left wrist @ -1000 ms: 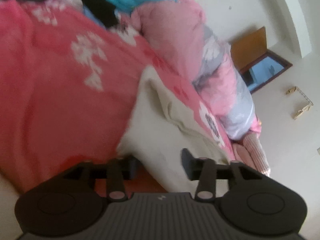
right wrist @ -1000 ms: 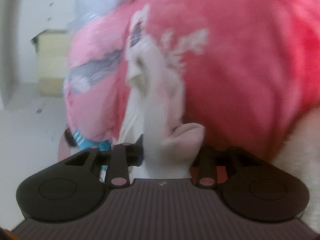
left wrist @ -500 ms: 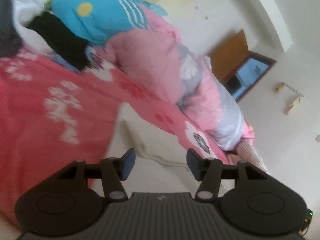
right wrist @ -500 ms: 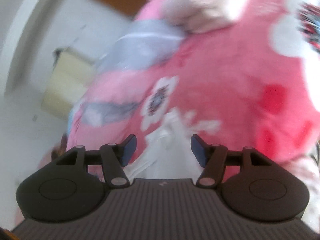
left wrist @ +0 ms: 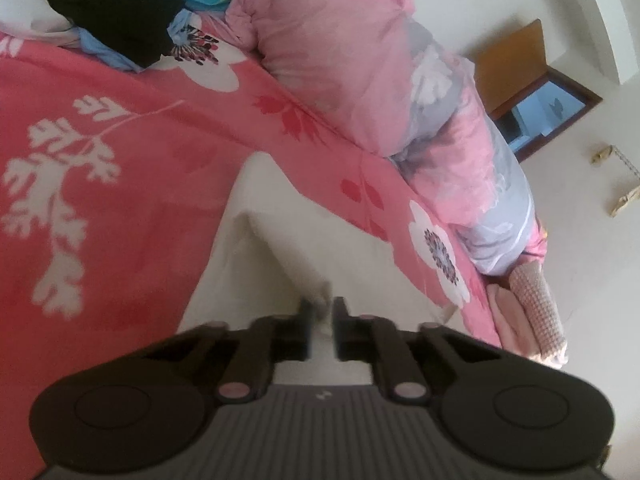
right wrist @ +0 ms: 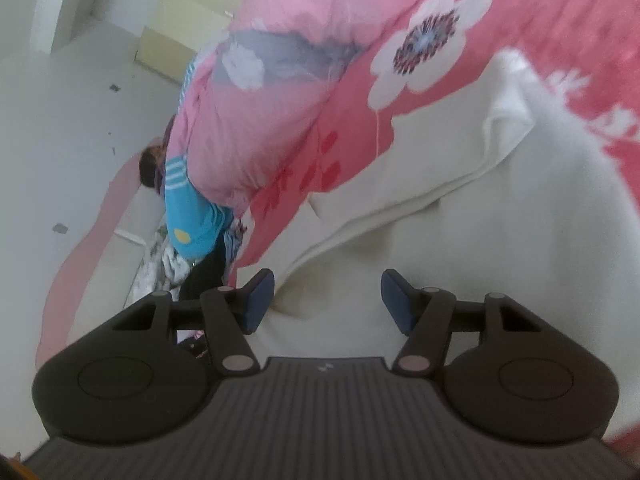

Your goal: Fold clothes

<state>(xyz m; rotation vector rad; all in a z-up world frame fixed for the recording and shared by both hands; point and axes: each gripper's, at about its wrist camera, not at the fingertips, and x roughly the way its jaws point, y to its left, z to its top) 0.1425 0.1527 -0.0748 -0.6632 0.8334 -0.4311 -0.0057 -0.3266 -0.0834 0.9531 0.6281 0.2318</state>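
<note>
Cream-white soft knit garment point(left wrist: 256, 264) lies on the pink floral bedspread point(left wrist: 100, 168), partly doubled: a folded layer edge runs across it in the right wrist view point(right wrist: 404, 196).

Left gripper point(left wrist: 320, 322): fingers nearly pressed together, pinching a small ridge of the cream cloth at 12 o'clock of the gripper body. Right gripper point(right wrist: 327, 300): fingers spread wide over the garment, nothing between them.

Judgement on the step: the left pinch looks like a grab for carrying a fold over. To do it well, catch all layers at the edge, not the top ply only. Lift low, draw the cloth straight across and keep the hem parallel to the existing crease. The right gripper could steady the far side or take the matching corner. Whether this fold is an early or a closing one cannot be settled here.

Hidden or unclear:
- Garment type, sleeves and collar not discernible.
- Near edge of the cloth cut off by both gripper bodies.
- How much cloth sits inside the left pinch is blurred.
- Pile of other clothes, blue and black point(left wrist: 132, 8), at 11 o'clock, partly out of frame.
- Rolled pink-and-grey quilt point(left wrist: 400, 92) hides the bed's far side.
</note>
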